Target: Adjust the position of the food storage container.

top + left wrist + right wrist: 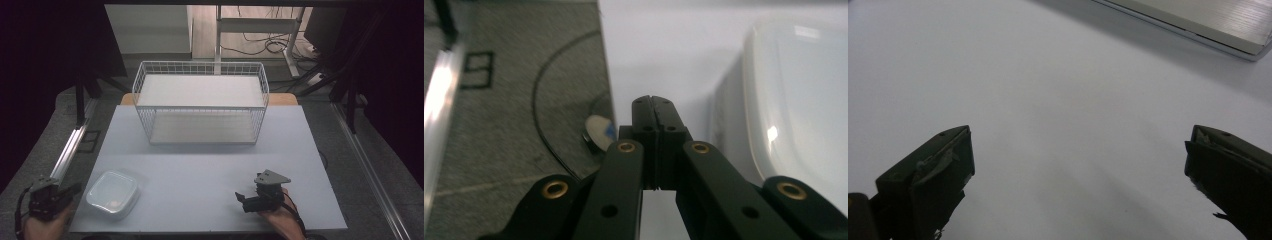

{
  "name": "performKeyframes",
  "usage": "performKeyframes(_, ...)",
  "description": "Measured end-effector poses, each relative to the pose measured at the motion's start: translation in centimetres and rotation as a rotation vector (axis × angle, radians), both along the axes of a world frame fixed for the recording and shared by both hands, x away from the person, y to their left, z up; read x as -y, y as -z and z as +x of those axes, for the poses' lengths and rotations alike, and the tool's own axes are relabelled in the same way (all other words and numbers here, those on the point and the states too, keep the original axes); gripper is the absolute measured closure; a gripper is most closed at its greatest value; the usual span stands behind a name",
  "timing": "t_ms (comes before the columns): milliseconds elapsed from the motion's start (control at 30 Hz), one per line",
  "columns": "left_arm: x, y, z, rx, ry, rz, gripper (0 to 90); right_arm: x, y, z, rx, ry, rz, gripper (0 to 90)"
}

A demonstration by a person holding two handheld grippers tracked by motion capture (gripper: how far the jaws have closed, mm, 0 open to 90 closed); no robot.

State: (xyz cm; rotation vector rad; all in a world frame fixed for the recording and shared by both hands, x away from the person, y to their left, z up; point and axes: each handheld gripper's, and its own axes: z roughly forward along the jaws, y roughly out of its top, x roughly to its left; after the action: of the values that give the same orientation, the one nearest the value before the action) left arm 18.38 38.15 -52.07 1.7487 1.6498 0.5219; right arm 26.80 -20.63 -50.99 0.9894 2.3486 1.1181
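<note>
1 white lidded container [112, 193] sits before a wire basket [200, 102].

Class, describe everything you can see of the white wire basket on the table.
The wire basket is white, rectangular and open-topped, its walls a fine wire grid beneath a thicker rim. It looks like coated metal. Two pale flat panels show within it, one high, one at the bottom. It stands upright at the far middle of the table, resting on it. Neither gripper touches it, and no loose items are visible inside.
</note>
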Motion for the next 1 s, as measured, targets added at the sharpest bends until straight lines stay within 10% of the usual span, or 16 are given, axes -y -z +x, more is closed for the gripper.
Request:
performKeyframes(533,3.2,0.4,-0.1,-0.082,0.118,-0.046,90.0,0.1,-0.1,0.0,0.003,0.003,-0.010,0.0)
performKeyframes(1000,9.3,0.4,1.8,-0.093,0.280,-0.096,90.0,0.1,-0.1,0.0,0.005,0.015,-0.024,0.0)
